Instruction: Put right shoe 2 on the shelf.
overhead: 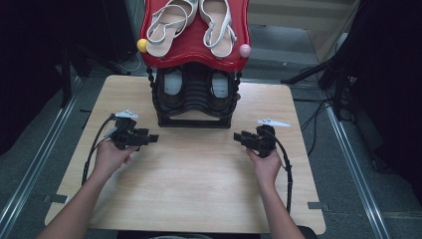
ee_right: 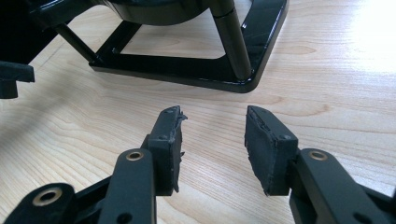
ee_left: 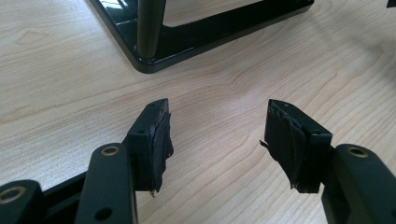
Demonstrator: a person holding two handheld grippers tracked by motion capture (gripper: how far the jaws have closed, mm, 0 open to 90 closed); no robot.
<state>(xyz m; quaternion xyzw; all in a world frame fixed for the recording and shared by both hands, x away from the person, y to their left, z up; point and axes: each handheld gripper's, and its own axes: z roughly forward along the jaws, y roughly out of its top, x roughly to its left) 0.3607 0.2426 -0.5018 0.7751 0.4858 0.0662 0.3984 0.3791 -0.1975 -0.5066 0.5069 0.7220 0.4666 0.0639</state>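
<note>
My left gripper (overhead: 152,137) at centre-left and right gripper (overhead: 239,136) at centre-right both gape wide, holding nothing, hovering over the pale wooden table (overhead: 199,174) beside the black tiered shoe rack (overhead: 195,107) at upper centre.

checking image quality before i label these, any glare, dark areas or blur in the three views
High view: evenly lit table, surroundings fall to near black, slightly soft overall. Right gripper view: strong glare washes out the wood at the upper right; the shoe rack base is glossy with reflections. Left gripper view: sharp wood grain, faint highlights on the rack base.
</note>
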